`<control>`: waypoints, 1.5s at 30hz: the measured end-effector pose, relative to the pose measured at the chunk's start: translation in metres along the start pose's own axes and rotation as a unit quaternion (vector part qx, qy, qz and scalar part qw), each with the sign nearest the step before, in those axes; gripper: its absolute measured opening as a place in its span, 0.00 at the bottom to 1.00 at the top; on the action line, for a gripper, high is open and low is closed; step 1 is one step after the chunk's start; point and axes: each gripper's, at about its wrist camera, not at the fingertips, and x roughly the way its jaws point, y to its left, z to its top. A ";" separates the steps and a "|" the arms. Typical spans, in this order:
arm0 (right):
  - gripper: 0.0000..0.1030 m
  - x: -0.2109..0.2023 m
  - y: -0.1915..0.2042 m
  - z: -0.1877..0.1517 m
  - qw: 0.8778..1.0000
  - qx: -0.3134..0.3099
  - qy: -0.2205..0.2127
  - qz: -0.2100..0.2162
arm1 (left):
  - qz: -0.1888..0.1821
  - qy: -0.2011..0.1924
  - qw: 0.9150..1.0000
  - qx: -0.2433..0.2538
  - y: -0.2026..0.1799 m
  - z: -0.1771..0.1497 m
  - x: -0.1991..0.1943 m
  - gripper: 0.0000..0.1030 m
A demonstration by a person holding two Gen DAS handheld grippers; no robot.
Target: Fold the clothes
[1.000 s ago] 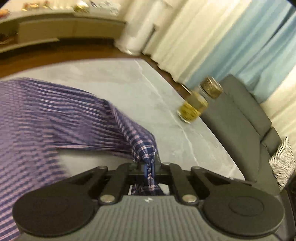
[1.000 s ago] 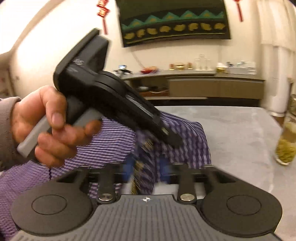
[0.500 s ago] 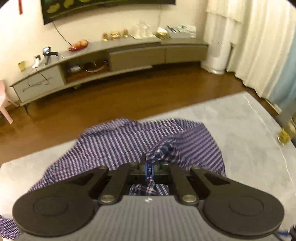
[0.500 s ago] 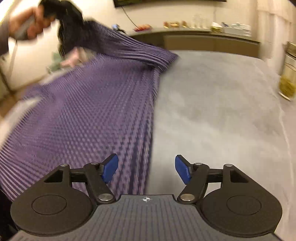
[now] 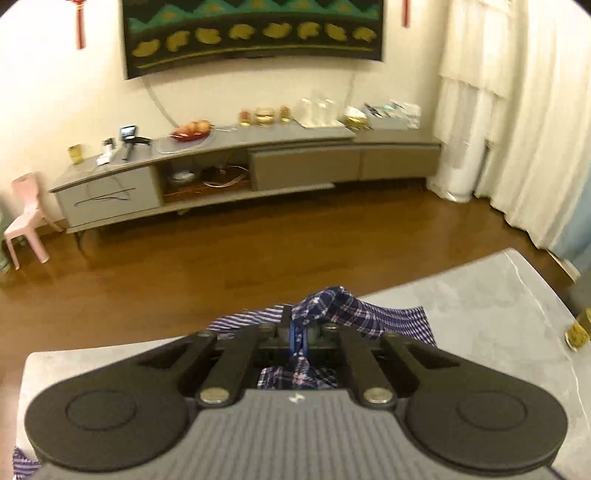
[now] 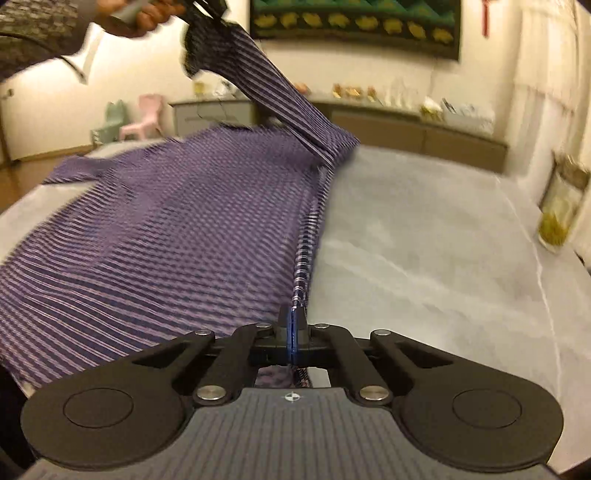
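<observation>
A purple-and-blue plaid shirt (image 6: 177, 229) lies spread over the left part of a grey table (image 6: 424, 240). My right gripper (image 6: 292, 328) is shut on the shirt's right edge near the table's front. My left gripper (image 5: 297, 332) is shut on a bunched corner of the shirt (image 5: 332, 306) and holds it high above the table. In the right wrist view the left gripper (image 6: 201, 33) shows at the top left, with cloth stretched tight down from it.
A glass jar with yellow contents (image 6: 557, 214) stands at the table's right edge; it also shows in the left wrist view (image 5: 578, 332). Beyond the table are wood floor (image 5: 221, 266), a long TV cabinet (image 5: 258, 170), a pink chair (image 5: 27, 214) and curtains (image 5: 535, 129).
My right gripper was open half a second ago and has now closed on the shirt's right edge. My left gripper has lifted its corner higher and tilted up toward the room.
</observation>
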 end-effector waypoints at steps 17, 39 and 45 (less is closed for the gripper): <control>0.00 0.043 0.097 -0.006 0.991 -0.095 0.065 0.068 | 0.085 0.015 0.992 -0.089 0.123 -0.085 0.001 0.03; 0.17 0.175 -0.073 0.199 0.995 -0.009 0.015 0.097 | 0.114 0.036 0.992 -0.048 0.108 -0.181 -0.005 0.03; 0.17 0.345 -0.103 0.235 0.996 0.018 0.067 0.059 | 0.035 -0.054 0.997 0.053 0.010 -0.182 -0.060 0.03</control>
